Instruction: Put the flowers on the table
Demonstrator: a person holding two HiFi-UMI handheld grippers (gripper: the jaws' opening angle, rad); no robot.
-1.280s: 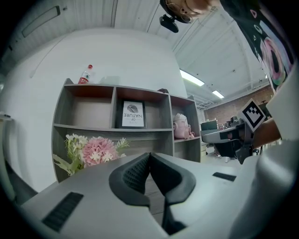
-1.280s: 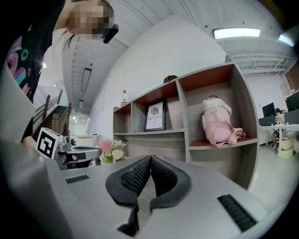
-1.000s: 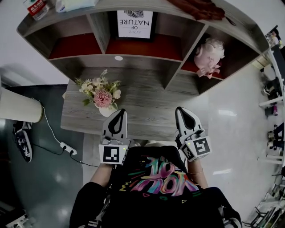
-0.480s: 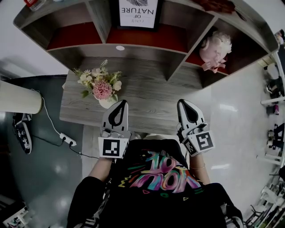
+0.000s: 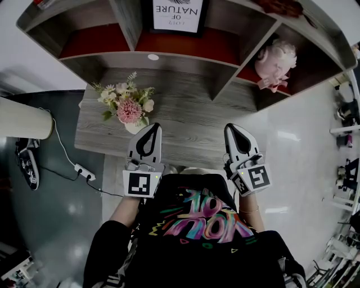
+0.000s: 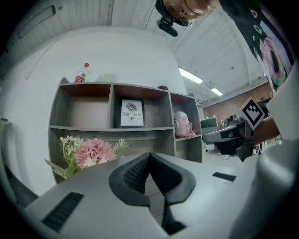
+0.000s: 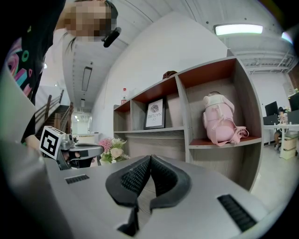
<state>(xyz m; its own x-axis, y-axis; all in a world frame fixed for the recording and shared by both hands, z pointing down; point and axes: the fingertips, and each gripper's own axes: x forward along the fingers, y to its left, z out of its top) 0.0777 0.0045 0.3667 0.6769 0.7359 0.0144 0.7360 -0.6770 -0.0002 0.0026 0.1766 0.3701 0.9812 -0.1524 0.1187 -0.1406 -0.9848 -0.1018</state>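
A bunch of pink and cream flowers [image 5: 126, 108] in a small white vase stands upright on the grey wooden table [image 5: 185, 121], at its left end. They also show at the left of the left gripper view as flowers [image 6: 88, 155] and small in the right gripper view as flowers [image 7: 112, 150]. My left gripper [image 5: 152, 128] hovers over the table's near edge, just right of the vase, shut and empty. My right gripper [image 5: 232, 129] hangs further right over the near edge, also shut with nothing in it.
A grey shelf unit [image 5: 169, 50] with red-backed bays rises behind the table. It holds a framed print [image 5: 175, 12] and a pink backpack [image 5: 275, 63]. A power strip [image 5: 84, 172] and cable lie on the floor at the left, beside a cream cylinder [image 5: 22, 119].
The view has shifted slightly; both grippers stay shut near the table's front edge. The flowers remain in place on the table.
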